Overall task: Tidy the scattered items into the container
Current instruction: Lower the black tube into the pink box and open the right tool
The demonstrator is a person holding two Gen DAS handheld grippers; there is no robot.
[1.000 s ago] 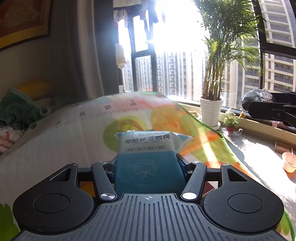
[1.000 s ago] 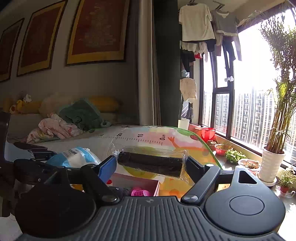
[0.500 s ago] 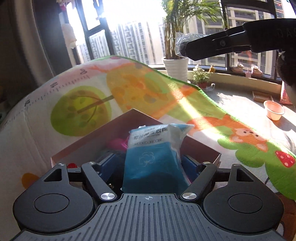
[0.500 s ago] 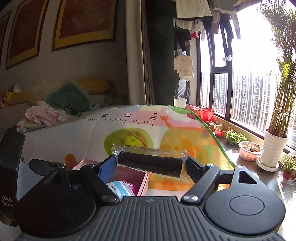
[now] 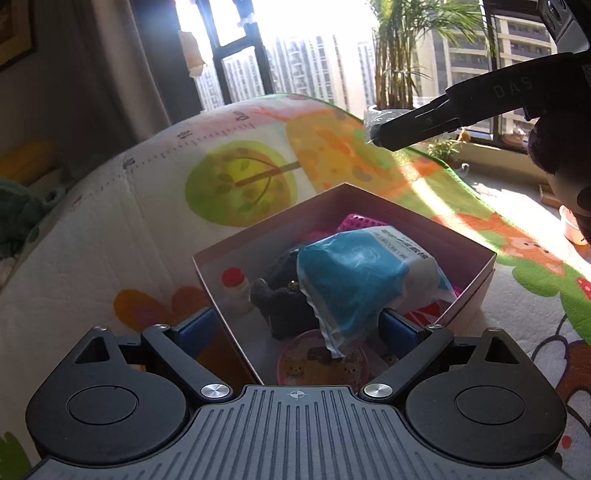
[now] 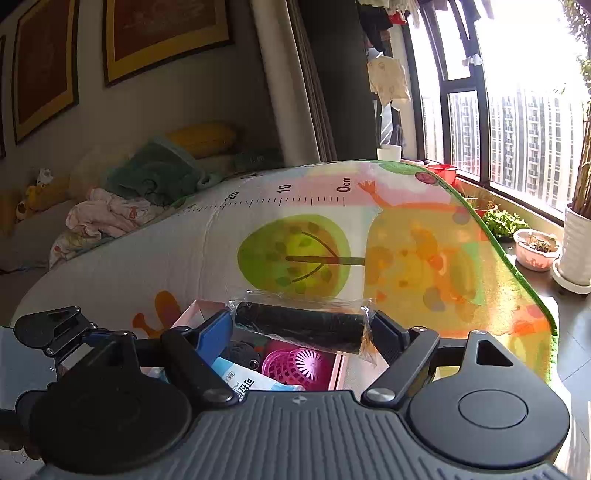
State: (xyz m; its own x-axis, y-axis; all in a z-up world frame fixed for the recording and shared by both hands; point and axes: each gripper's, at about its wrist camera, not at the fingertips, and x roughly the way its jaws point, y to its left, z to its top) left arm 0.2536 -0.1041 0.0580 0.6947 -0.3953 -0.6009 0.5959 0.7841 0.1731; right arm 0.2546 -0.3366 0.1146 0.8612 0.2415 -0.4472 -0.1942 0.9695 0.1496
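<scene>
Left wrist view: "DAS" is read on the right gripper [image 5: 373, 134], clamped on a wrapped black roll [image 6: 299, 326]; the left gripper [image 5: 295, 328], jaws just opened wide, has released the blue pack [image 5: 354, 280] into the box [image 5: 476, 273].

Potted palm [image 5: 397, 55] by the window; framed pictures [image 6: 162, 33] hang.

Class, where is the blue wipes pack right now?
Left wrist view: the blue wipes pack lies tilted inside the pink box, atop a dark toy.
</scene>
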